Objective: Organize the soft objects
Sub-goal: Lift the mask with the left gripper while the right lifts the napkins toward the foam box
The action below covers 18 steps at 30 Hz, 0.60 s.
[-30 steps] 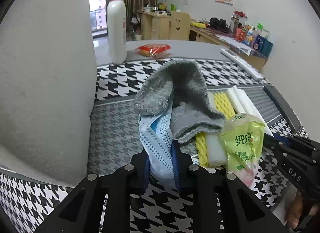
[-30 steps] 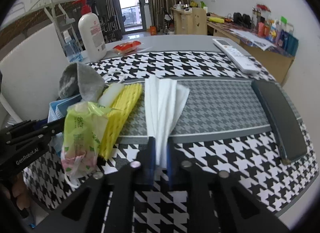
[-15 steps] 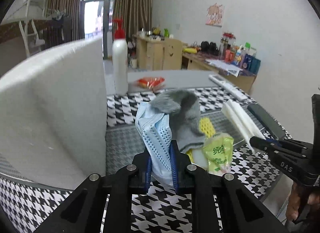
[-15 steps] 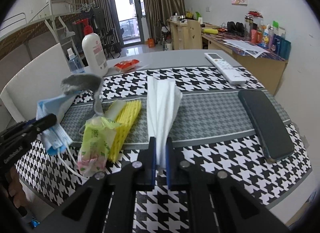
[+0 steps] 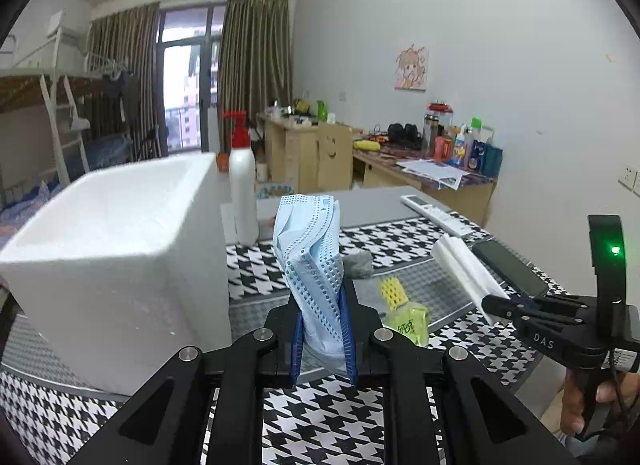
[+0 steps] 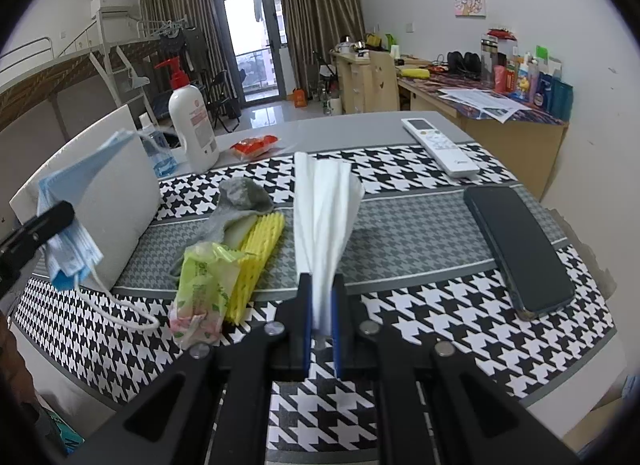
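A counter (image 6: 400,225) draped in a black-and-white houndstooth cloth is seen from two hand-held grippers. At its left side stands a white foam box (image 5: 120,265), open at the top, with a white pump bottle (image 6: 192,125) topped by a red pump just behind it. A dark phone (image 6: 520,249) lies flat near the counter's right side, and a white remote control (image 6: 438,147) is set beyond it.

A folded white tissue (image 6: 324,209) is clamped at its near end between the closed jaws of the right gripper (image 6: 320,325) and is held clear of the cloth, fanning out ahead. A bundle of pale blue face masks (image 5: 314,261) is gripped between the jaws of the left gripper (image 5: 323,335) and is held upright above the counter, beside the foam box; a white ear loop is seen dangling below it in the right wrist view.

Left lying on the cloth between the two grippers are a grey sock (image 6: 240,201), a yellow ribbed sponge cloth (image 6: 260,249) partly under it, and a green tissue packet (image 6: 202,285) resting against the sponge cloth's near end.
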{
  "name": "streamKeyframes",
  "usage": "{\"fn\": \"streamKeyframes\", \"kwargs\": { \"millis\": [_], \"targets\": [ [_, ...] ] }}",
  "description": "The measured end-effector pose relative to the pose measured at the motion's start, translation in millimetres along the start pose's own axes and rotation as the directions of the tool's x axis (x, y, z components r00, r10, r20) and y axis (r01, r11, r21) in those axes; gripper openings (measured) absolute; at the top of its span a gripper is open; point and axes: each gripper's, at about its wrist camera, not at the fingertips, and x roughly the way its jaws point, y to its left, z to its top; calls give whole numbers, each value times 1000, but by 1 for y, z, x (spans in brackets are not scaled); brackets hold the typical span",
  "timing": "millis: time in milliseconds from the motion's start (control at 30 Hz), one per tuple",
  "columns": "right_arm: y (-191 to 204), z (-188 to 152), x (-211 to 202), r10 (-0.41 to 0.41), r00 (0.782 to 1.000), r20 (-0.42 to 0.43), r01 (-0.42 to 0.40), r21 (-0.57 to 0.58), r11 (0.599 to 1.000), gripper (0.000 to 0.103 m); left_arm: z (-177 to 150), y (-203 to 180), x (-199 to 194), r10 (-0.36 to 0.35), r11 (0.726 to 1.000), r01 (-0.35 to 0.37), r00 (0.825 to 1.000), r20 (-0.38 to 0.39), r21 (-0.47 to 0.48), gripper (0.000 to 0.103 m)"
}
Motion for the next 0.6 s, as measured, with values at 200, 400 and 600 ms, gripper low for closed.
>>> {"fn": "streamKeyframes", "kwargs": {
  "millis": [200, 400, 600],
  "targets": [
    [4, 0, -8, -2, 1000, 22, 2, -12, 1000, 11, 3, -1, -7, 5, 1000, -5, 999, 32, 14, 18],
    [13, 1, -19, 12, 999, 48, -11, -30, 999, 11, 4, 0, -10, 10, 1000, -11, 999, 45, 22, 18],
    [16, 3, -24, 23, 998, 66, -21, -30, 999, 11, 6, 0, -18, 18, 1000, -19, 998, 61, 23, 18]
  ]
}}
